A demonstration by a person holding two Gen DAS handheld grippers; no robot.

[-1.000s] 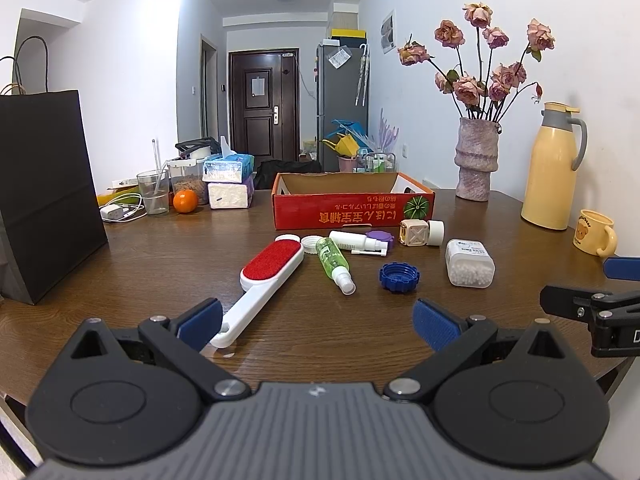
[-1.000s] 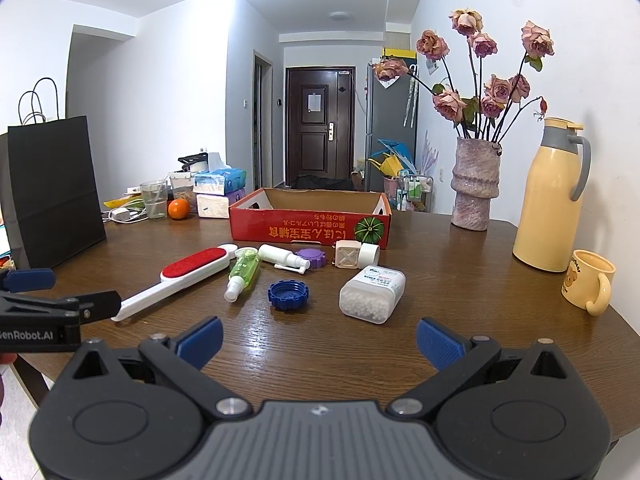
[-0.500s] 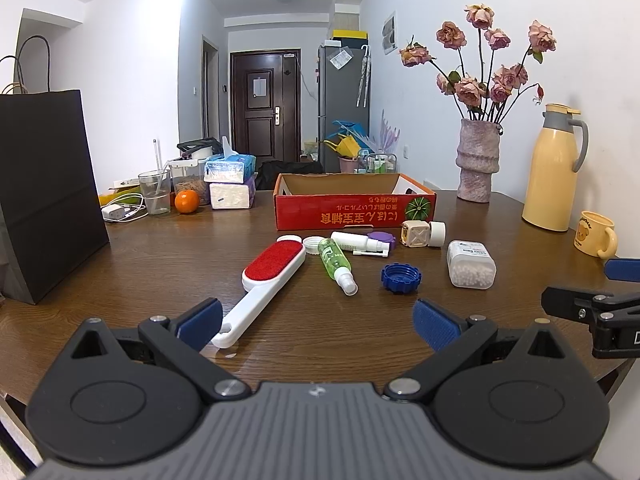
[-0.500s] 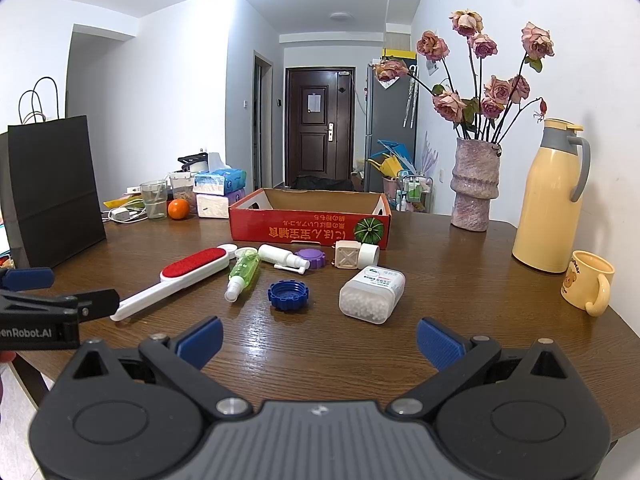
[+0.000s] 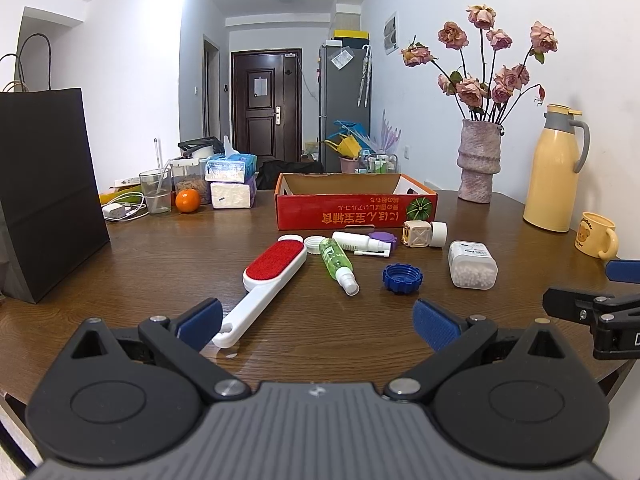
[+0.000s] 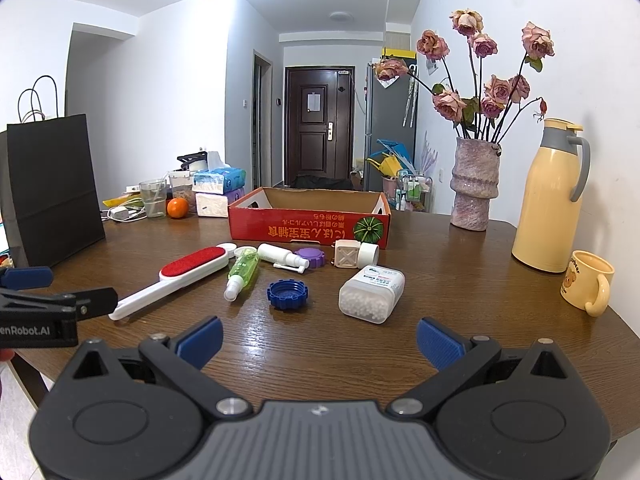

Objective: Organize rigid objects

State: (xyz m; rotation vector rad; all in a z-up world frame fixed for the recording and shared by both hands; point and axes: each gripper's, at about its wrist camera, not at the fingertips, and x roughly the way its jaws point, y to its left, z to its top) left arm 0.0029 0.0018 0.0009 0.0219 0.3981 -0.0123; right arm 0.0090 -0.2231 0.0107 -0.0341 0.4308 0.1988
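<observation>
Both grippers hover at the near edge of the wooden counter (image 5: 160, 256). The left gripper (image 5: 316, 322) is spread wide and holds nothing; the right gripper (image 6: 318, 338) is also spread wide and holds nothing. On the counter lie a red lint brush (image 5: 266, 280), a green spray bottle (image 5: 338, 262), a blue cap (image 5: 402, 279) and a clear pill container (image 5: 472, 265), all in front of the red cardboard box (image 5: 352, 212). The brush handle ends just beside the left finger (image 5: 200, 322) of the left gripper.
</observation>
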